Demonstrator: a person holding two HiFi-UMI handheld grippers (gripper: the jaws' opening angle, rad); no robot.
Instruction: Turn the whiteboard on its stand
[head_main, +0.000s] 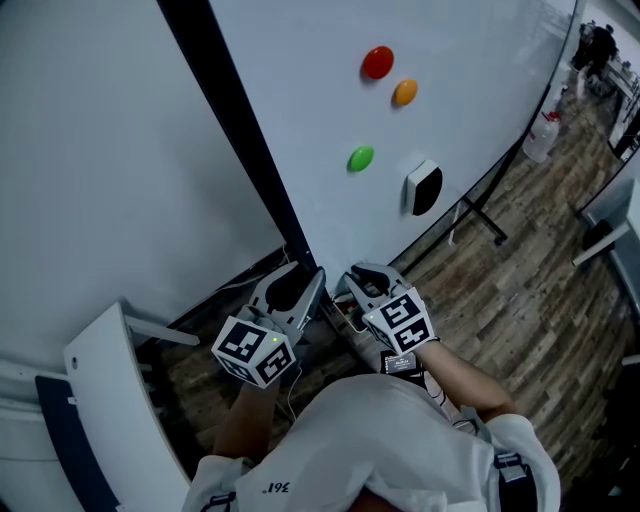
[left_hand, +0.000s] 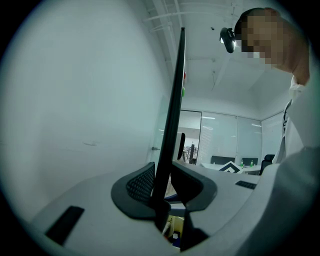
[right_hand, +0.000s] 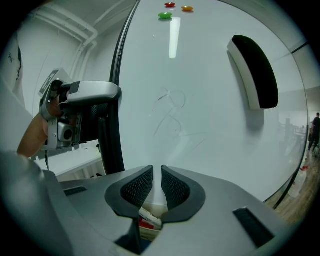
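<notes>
The glossy white whiteboard (head_main: 480, 60) has a black frame edge, and faint grey marker traces cross its face. On it sit 3 magnets: a red round magnet (head_main: 377, 62), an orange round magnet (head_main: 404, 92) and a green round magnet (head_main: 360, 158). The white-cased board eraser (head_main: 424, 187) has a black pad. The left claw (head_main: 300, 288) and right claw (head_main: 362, 283) are pale grey. Their pads (right_hand: 139, 187) are black with a fine mesh pattern, and each claw carries a cube of black-and-white square markers. The wood-plank floor (head_main: 540, 270) is streaked brown and grey. The person's shirt (head_main: 400, 450) is white.
</notes>
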